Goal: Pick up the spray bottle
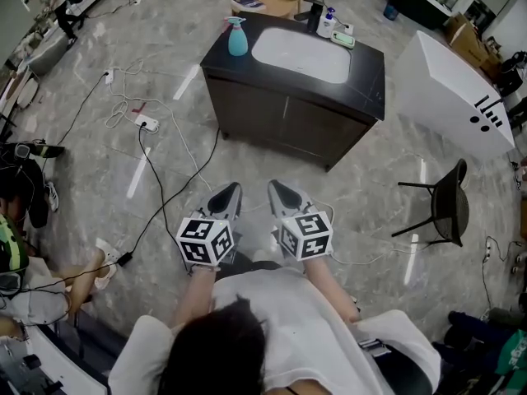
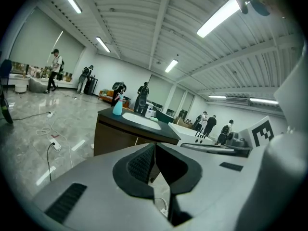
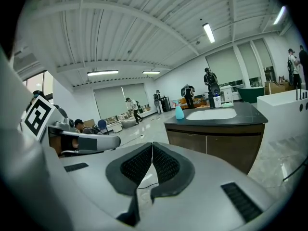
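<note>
Spray bottle (image 1: 237, 38), teal, stands upright on the far left corner of the bench (image 1: 370, 68), just beside the white sink (image 1: 300, 56) set in the dark top; both gripper views show it small and distant at that same corner (image 2: 117, 109) (image 3: 179, 111). Marble-patterned floor (image 1: 173, 72) fills most of the head view, with a white tub (image 1: 449, 97) to the right of the bench and a black chair (image 1: 449, 204) nearer the person. Cables and a power strip (image 1: 146, 123) trail across the floor on the left. The left gripper (image 1: 234, 188) and right gripper (image 1: 274, 185) are held side by side in front of the person, pointing toward the bench and well apart from it. Fingers of the left (image 2: 144, 165) are pressed together with nothing between them, and fingers of the right (image 3: 137, 165) are likewise closed on nothing. A white pump bottle (image 1: 327, 25) sits at the back edge of the sink.
</note>
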